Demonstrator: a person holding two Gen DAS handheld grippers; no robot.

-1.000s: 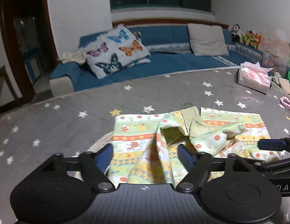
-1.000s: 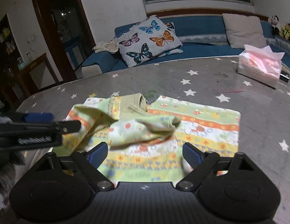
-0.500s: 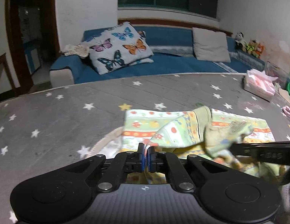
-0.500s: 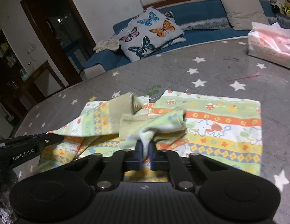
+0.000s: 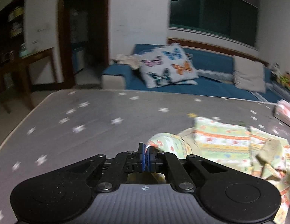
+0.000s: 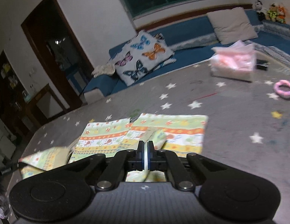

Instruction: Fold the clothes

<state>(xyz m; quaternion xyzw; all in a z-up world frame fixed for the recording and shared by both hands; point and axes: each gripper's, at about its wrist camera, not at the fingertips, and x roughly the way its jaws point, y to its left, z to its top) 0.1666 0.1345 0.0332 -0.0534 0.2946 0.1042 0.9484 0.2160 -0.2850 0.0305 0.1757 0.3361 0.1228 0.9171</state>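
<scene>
On the grey star-print table (image 6: 229,123) lay the patterned garment (image 6: 169,130), its sleeves pinched in the clamped-tight left gripper (image 5: 146,155) and right gripper (image 6: 145,154), butterfly pillow (image 6: 143,56) behind.

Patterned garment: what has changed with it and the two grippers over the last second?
Both grippers were open above the garment; each has shut on a bunched sleeve. The left gripper has drawn its sleeve out leftward, the right gripper pulls the other toward itself. The garment's body stays flat; the tissue pack is unmoved.
</scene>
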